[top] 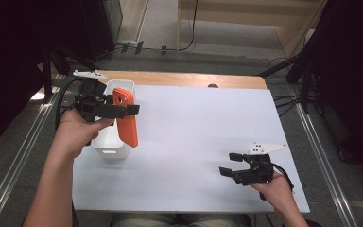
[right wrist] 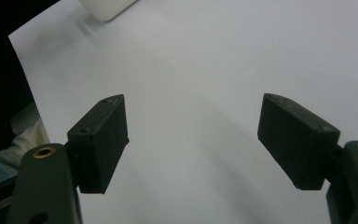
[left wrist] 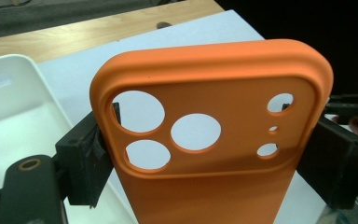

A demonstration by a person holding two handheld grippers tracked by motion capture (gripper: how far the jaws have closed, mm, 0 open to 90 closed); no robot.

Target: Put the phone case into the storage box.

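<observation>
Left gripper (top: 123,110) pinches orange phone case (top: 126,118) beside white bin (top: 115,142); right gripper (top: 230,164) spread over bare white sheet (top: 194,142) near its front edge.

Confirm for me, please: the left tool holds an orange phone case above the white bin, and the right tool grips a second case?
Not quite. The right tool grips nothing: the right gripper view shows its jaws apart over the bare white sheet. The left tool does hold the orange phone case above the white bin.

Orange phone case (left wrist: 214,186), upright, gripped sideways
</observation>
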